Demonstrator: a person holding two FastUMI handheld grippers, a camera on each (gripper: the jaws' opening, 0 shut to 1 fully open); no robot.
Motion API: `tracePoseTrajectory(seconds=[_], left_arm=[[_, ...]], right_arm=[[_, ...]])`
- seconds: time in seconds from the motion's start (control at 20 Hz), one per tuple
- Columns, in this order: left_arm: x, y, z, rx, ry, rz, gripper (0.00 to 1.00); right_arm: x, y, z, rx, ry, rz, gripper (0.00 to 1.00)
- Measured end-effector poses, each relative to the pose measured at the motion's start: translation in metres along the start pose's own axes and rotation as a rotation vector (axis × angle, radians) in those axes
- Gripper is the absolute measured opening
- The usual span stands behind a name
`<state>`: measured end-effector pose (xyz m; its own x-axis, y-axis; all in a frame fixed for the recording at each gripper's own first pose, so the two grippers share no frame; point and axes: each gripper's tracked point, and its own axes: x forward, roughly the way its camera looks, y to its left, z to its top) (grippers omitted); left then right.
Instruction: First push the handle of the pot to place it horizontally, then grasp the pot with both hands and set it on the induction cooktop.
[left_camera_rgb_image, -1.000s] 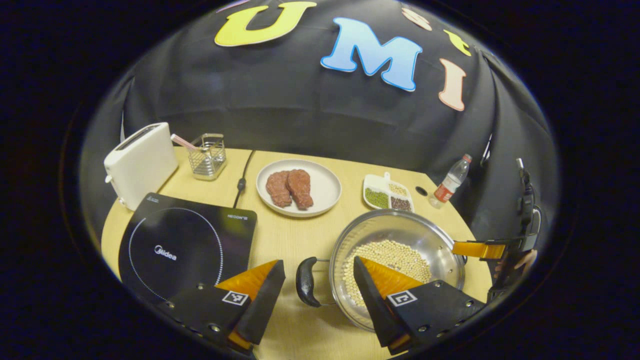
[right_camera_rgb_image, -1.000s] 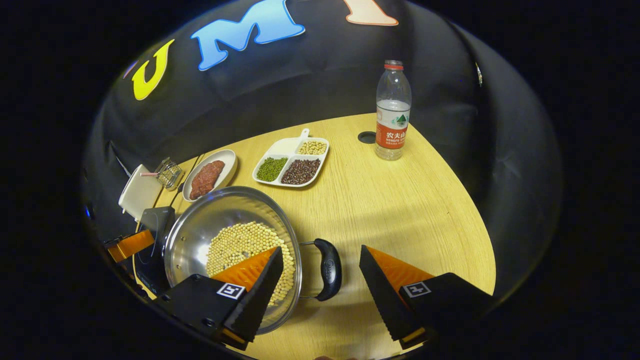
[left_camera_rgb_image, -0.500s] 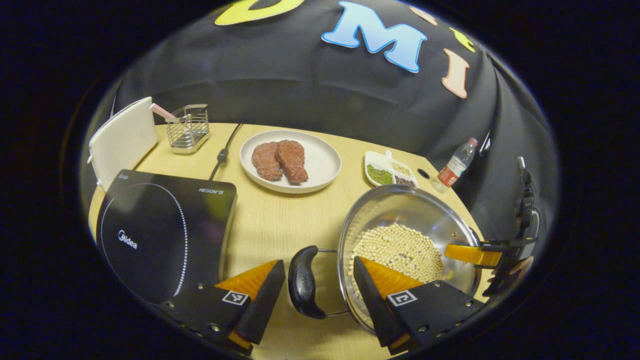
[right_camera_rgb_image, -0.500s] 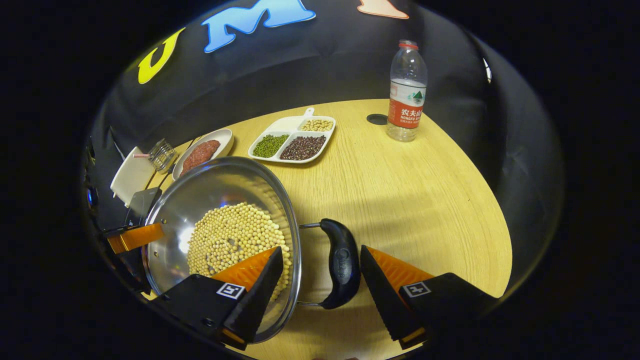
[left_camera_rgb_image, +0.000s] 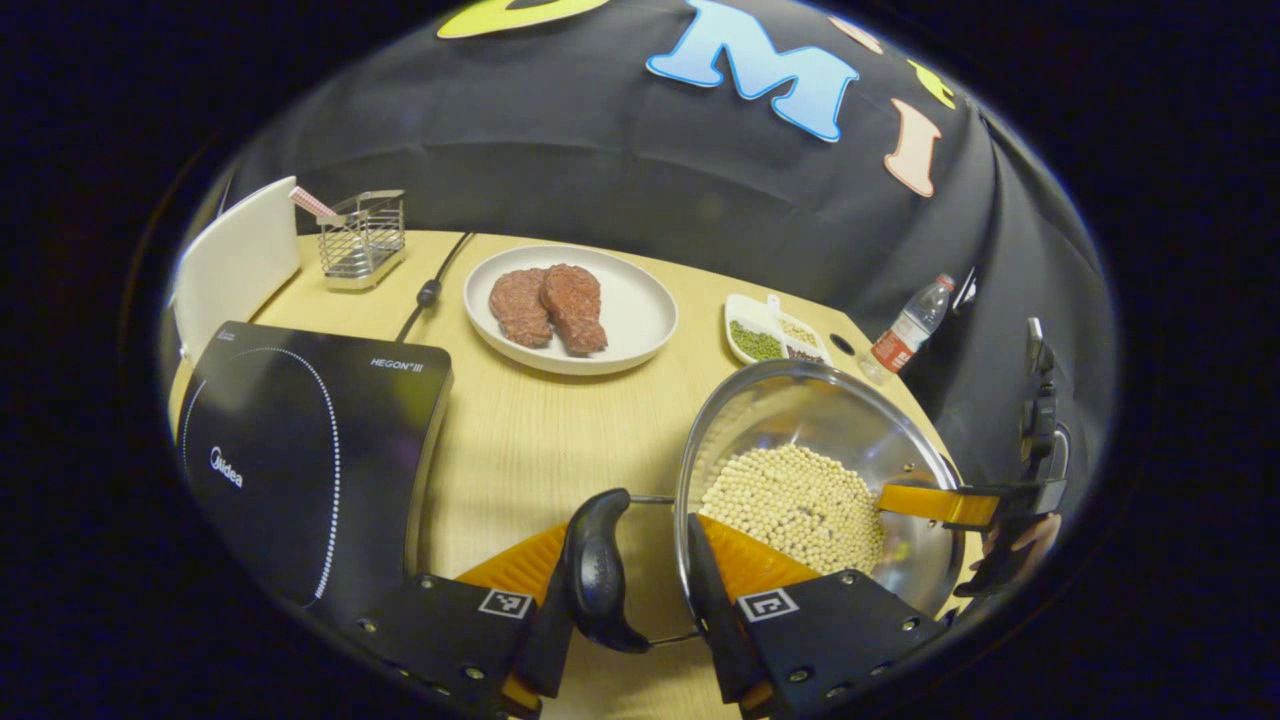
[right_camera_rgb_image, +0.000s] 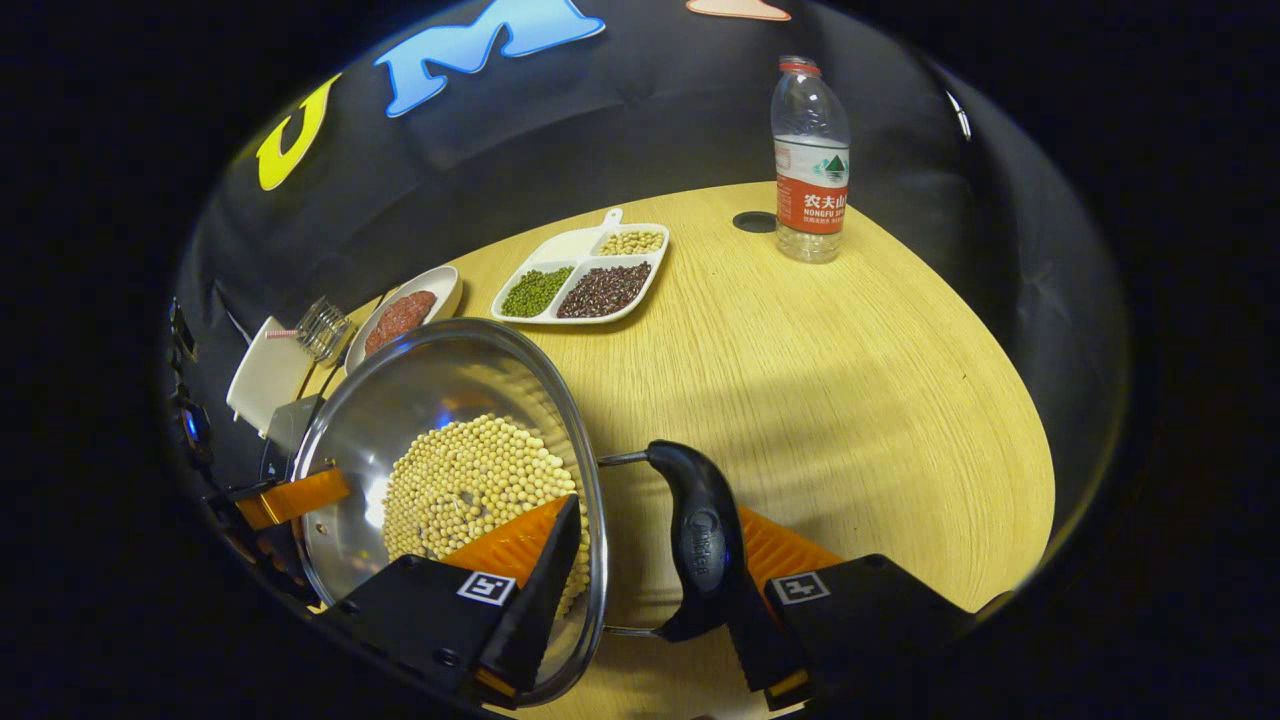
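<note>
Pot upright, handles lying level toward both grippers. Left gripper narrowed around black handle; right gripper likewise. Cooktop lettering legible.

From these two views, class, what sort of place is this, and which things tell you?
Likely a mock kitchen in a recording booth: an induction cooktop, a pot of beans and a plate of meat sit on a wooden table against black cloth.

Your count of what sits around the cooktop

You have one pot, two meat pieces, one plate, one bottle, one toaster, one divided tray.
</note>
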<state>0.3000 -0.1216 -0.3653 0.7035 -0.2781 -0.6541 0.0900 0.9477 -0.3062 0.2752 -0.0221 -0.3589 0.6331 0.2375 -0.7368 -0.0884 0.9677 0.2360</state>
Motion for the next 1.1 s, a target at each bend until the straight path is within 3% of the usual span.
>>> tracePoseTrajectory(seconds=[0.1,0.2,0.25,0.4,0.45,0.5,0.55,0.85,1.1], left_arm=[[-0.001,0.001,-0.003,0.004,0.013,-0.001,0.59],[0.0,0.001,-0.002,-0.009,0.013,0.0,0.6],[0.0,0.001,-0.001,-0.012,0.009,-0.003,0.6],[0.001,0.001,-0.002,0.011,0.019,0.01,0.52],[-0.003,0.003,-0.001,0.011,0.02,0.013,0.58],[-0.002,0.002,-0.003,0.006,0.023,0.014,0.57],[-0.006,0.002,-0.006,0.004,0.032,0.014,0.53],[-0.047,-0.009,-0.009,0.019,0.025,0.007,0.56],[-0.097,-0.016,-0.02,-0.023,0.033,-0.012,0.53]], right_arm=[[-0.001,0.001,-0.003,0.029,0.012,0.014,0.63],[-0.002,0.001,-0.004,0.039,0.024,0.012,0.64],[-0.003,0.001,-0.004,0.045,0.017,0.015,0.59],[-0.004,0.003,-0.007,0.034,0.029,0.015,0.57],[-0.006,0.003,-0.006,0.042,0.017,0.009,0.56],[-0.007,0.004,-0.008,0.032,0.023,0.006,0.53],[-0.011,0.003,-0.011,0.029,0.025,0.003,0.53],[-0.05,0.01,-0.023,0.04,0.026,0.007,0.56],[-0.096,0.016,-0.037,0.038,0.028,-0.001,0.53]])
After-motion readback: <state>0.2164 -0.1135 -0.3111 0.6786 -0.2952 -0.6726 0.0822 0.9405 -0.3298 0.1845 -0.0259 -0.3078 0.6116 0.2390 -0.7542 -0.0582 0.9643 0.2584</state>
